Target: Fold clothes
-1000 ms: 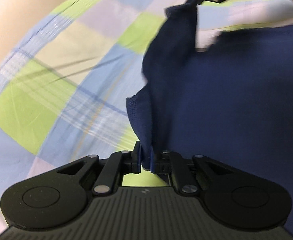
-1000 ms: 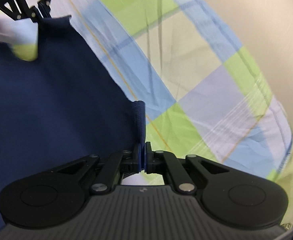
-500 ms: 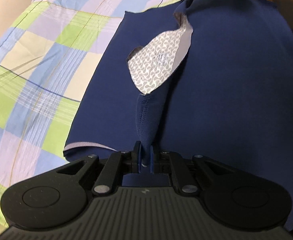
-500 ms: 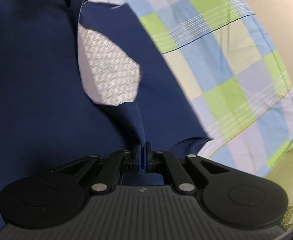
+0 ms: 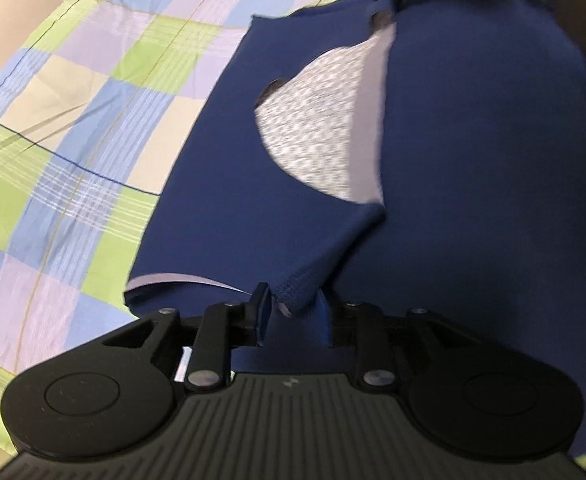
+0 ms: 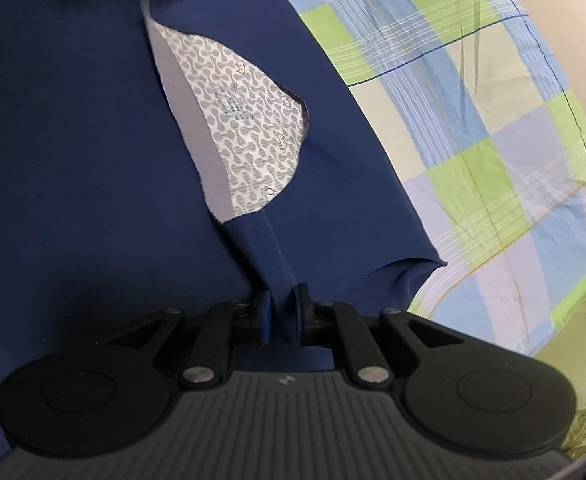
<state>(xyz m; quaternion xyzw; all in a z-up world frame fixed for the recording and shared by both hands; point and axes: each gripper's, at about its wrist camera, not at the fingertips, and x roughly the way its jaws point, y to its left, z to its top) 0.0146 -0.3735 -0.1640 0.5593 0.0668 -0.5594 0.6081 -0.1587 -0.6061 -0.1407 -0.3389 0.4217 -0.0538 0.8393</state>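
Two views. Left wrist: my left gripper (image 5: 291, 312), jaws just spreading, releases the navy garment's (image 5: 473, 152) hem, laid ahead on the checked sheet (image 5: 73, 128). Right wrist: my right gripper (image 6: 281, 312), barely parting, fabric between. Folding remains.

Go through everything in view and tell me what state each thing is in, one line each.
Navy shirt: spread flat on the bed, patterned inner neck lining showing.
Left tool: jaws have just been opening, now apart, shirt edge loose between them.
Right tool: jaws have just been opening, slightly apart, fabric fold between them.
Checked bedsheet: laid out, lightly creased.
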